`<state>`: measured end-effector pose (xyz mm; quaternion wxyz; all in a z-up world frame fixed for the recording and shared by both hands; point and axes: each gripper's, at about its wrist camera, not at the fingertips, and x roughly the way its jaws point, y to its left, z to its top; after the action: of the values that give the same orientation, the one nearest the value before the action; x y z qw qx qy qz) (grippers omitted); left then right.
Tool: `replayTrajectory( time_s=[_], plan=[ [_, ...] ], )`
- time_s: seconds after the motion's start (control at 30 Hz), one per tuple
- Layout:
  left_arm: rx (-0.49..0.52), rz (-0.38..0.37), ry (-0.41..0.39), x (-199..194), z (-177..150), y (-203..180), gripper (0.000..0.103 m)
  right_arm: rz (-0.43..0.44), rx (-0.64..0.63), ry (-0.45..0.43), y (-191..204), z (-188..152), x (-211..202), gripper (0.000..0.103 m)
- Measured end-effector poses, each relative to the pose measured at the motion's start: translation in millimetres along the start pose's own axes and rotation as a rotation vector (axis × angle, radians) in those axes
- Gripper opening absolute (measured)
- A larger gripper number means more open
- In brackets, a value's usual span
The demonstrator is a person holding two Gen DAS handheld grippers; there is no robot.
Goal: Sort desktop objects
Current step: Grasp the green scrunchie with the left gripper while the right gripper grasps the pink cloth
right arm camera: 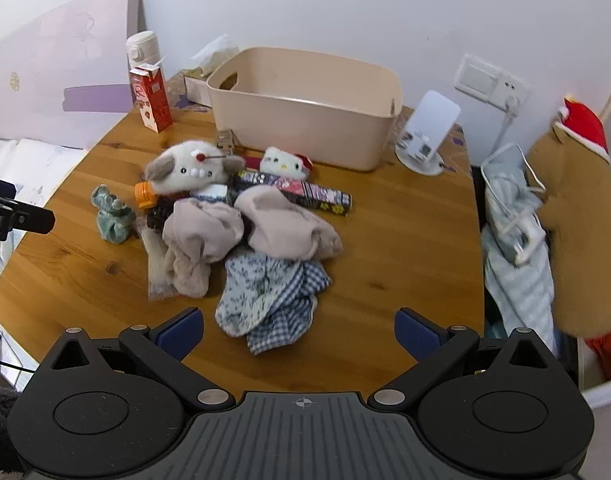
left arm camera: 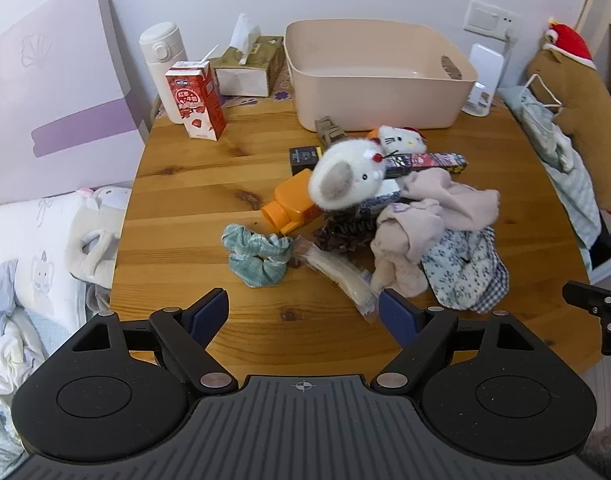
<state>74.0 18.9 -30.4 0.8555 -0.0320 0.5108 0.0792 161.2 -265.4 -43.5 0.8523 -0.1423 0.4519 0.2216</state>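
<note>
On the wooden desk (left arm camera: pixel 209 184) a tangled heap lies just near of the empty beige bin (left arm camera: pixel 379 76), with nothing sorted into it yet. Both the left gripper (left arm camera: pixel 303 312) and the right gripper (right arm camera: pixel 299 330) hang above the near edge with jaws spread wide and nothing between them.

The main risk, as I judge it, is the tangle. The pink cloth (right arm camera: pixel 265 220) drapes over the blue patterned cloth (right arm camera: pixel 265 296) and touches the long printed box (right arm camera: pixel 305 194), so closing on one fold could drag its neighbours along or sweep something off the desk. The fluffy white plush (left arm camera: pixel 345 178) rests on top of the orange bottle (left arm camera: pixel 291 204); pulling the bottle first would probably topple the plush. The clear flat packet (left arm camera: pixel 341 272) looks thin and slippery (a poor hold from above). The green scrunchie (left arm camera: pixel 257 254) lies apart at the left of the heap and seems the safest first pick.

From the left wrist, the tissue box (left arm camera: pixel 249 64), a small black box (left arm camera: pixel 303 158) and the orange bottle's body show plainly, along with bedding at the left. From the right wrist, the bottle is mostly hidden behind the plush, but the white phone stand (right arm camera: pixel 425 136) and the Hello Kitty plush (right arm camera: pixel 283 164) are clearer.
</note>
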Motion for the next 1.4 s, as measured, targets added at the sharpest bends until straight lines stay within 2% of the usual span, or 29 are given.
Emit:
replayTrajectory(
  time_s=[0.47, 0.87, 1.0, 1.2, 1.33, 1.4],
  plan=[
    [-0.058, 0.026, 0.047, 46.0, 17.5, -6.8, 0.084, 0.107, -0.082, -0.026, -21.8, 35.1, 47.1, 0.103],
    [-0.112, 0.128, -0.007, 77.4, 34.0, -4.8, 0.084, 0.194, -0.129, -0.018, -29.9, 56.2, 95.1, 0.103],
    [-0.139, 0.144, 0.035, 96.6, 31.3, -2.2, 0.084, 0.202, -0.116, -0.010, -33.8, 60.1, 108.5, 0.102],
    [-0.237, 0.156, 0.048, 118.3, 25.4, 6.9, 0.078, 0.214, -0.157, 0.000, -31.3, 63.3, 122.2, 0.102],
    [-0.246, 0.178, 0.041, 132.6, 24.3, 13.3, 0.078, 0.202, -0.175, 0.004, -29.6, 65.4, 131.3, 0.099],
    [-0.270, 0.177, 0.054, 140.9, 23.0, 18.7, 0.075, 0.202, -0.177, 0.011, -30.2, 66.1, 136.3, 0.098]
  ],
)
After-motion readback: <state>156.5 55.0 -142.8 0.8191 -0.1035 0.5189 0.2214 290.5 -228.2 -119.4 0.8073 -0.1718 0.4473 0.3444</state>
